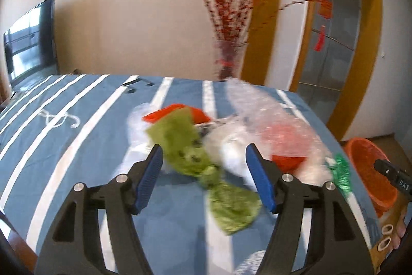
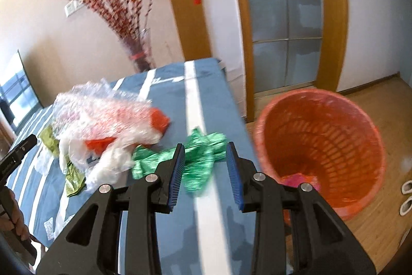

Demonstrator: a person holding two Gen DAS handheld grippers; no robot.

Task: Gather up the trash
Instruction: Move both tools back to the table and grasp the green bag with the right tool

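Trash lies heaped on the striped table (image 2: 164, 223) as both grippers hang spread and empty, the left gripper (image 1: 204, 172) straddling a green wrapper (image 1: 185, 143), the right gripper (image 2: 206, 169) framing foil (image 2: 198, 159), the bin (image 2: 322, 146) waiting just right of it.

A crumpled olive-green wrapper (image 1: 206, 159) lies twisted on the bench's blue striped cloth, beside clear bubble wrap (image 2: 103, 110) heaped over red plastic scraps (image 2: 159, 120) and a white plastic bag (image 2: 108, 166). A shiny green foil wrapper (image 2: 195, 159) lies nearer the edge. An orange mesh bin (image 2: 319, 146) stands on the floor, pink trash inside
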